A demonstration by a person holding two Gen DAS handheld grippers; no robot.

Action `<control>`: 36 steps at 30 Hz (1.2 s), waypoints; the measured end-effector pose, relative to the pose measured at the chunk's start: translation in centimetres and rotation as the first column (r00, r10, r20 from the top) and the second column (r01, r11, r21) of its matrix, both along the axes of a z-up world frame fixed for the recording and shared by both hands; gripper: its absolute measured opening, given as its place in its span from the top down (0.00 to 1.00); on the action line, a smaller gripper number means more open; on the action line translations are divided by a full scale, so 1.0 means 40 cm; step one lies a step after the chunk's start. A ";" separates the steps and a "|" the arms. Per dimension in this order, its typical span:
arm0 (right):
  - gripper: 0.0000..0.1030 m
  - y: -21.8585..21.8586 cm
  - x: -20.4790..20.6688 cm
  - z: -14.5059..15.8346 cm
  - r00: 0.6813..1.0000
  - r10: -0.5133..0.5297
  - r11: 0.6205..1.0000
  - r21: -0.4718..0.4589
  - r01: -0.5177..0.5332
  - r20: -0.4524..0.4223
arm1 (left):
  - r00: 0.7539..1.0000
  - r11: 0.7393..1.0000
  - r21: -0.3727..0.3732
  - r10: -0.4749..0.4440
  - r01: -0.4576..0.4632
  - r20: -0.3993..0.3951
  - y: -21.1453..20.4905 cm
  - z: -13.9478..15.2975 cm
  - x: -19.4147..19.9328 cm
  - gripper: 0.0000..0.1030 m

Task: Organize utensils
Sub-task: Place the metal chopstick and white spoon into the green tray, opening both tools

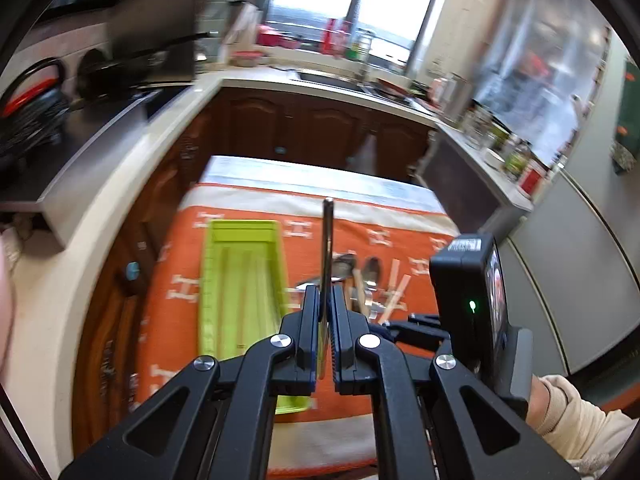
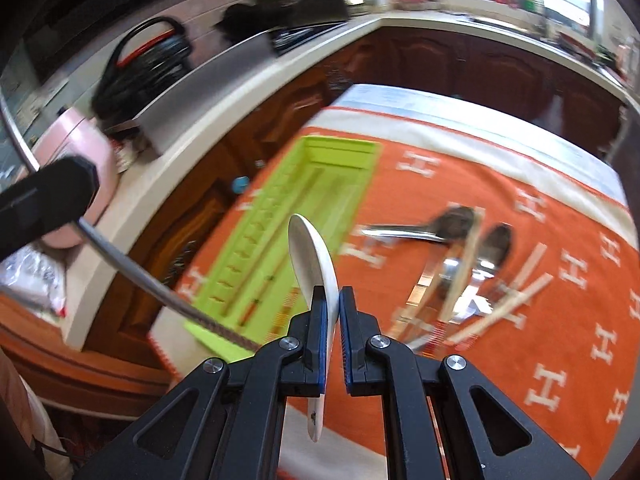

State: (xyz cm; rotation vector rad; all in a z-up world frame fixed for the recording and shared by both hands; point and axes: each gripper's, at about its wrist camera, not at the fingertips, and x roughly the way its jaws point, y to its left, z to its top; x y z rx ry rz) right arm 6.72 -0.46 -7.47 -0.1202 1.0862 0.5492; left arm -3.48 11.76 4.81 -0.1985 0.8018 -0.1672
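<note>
Two tools: both were carrying something; I held one utensil in each.
Left gripper: its jaws were closed on a metal utensil, seen edge-on, sticking forward above the table. I could not tell from my view if it was a knife or a spoon handle.
Right gripper: its jaws were closed on a white spoon, the bowl pointing forward and up, the handle end hanging below the fingers.
Tray: the green tray lay on the orange cloth, on the left part of the table. I saw thin things like chopsticks in it, but the blur made me unsure.
Done: as I judged, little; only a few pieces seemed to be in the tray.
Left to do: a pile of metal spoons and wooden chopsticks was lying on the cloth, well apart from the tray, plus the two pieces in my grippers.
Pose, left: raised over the table, pointing at the far edge, between the tray and the pile.
Pose, right: raised near the tray's near end, tilted towards it; the left tool was visible at its left side.
</note>
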 end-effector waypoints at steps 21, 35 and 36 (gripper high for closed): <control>0.94 0.155 0.272 -0.248 0.961 -0.190 0.977 0.059 0.205 -0.199 | 0.934 0.993 0.046 0.115 -0.105 -0.339 0.153 -0.383 0.315 0.97; 0.84 0.122 0.330 -0.218 0.973 -0.189 0.975 0.090 0.202 -0.135 | 0.932 0.986 0.062 0.169 -0.158 -0.322 0.154 -0.395 0.342 0.66; 0.84 0.115 0.323 -0.212 0.974 -0.184 0.976 0.090 0.197 -0.136 | 0.933 0.985 0.064 0.170 -0.158 -0.318 0.152 -0.391 0.339 0.65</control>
